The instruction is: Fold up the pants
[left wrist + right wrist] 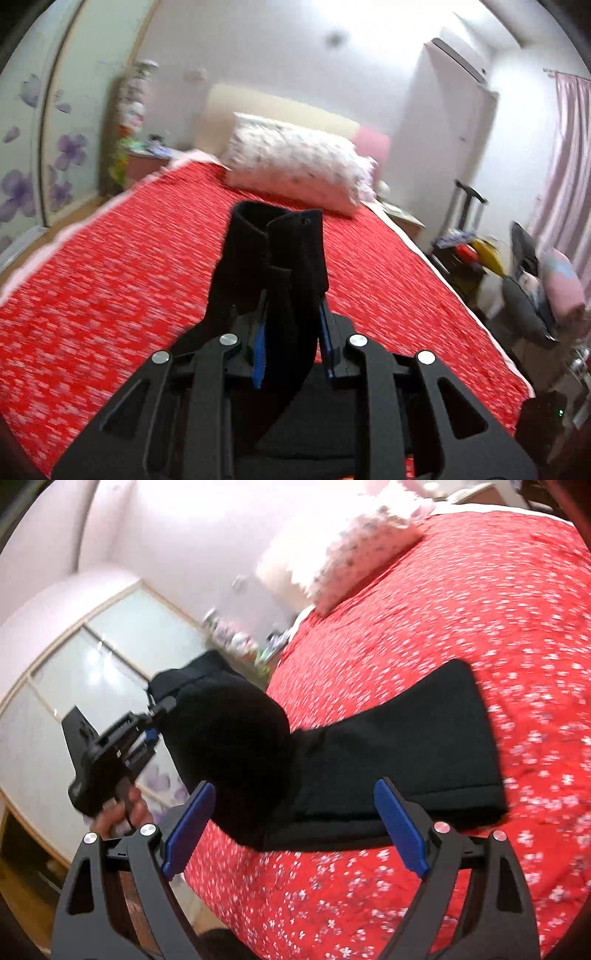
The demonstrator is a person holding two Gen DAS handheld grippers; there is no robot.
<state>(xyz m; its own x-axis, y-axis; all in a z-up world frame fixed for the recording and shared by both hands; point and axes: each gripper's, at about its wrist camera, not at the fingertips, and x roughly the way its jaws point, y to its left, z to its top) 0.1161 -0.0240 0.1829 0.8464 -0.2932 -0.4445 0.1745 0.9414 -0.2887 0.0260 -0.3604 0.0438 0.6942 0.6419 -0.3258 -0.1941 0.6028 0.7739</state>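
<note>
The black pants [399, 757] lie partly on the red flowered bedspread [461, 609]. One end is lifted off the bed. My left gripper [291, 306] is shut on that end of the pants [277, 258] and holds it up above the bed. It also shows in the right wrist view [157, 710], held by a hand at the left, with the cloth hanging from it. My right gripper [295, 823] is open and empty, with its blue pads either side of the pants' near edge, just above it.
A white flowered pillow [295, 162] lies at the head of the bed. A wardrobe with glass doors [85, 672] stands at the left. A cluttered chair and bags [524, 280] stand at the bed's right side.
</note>
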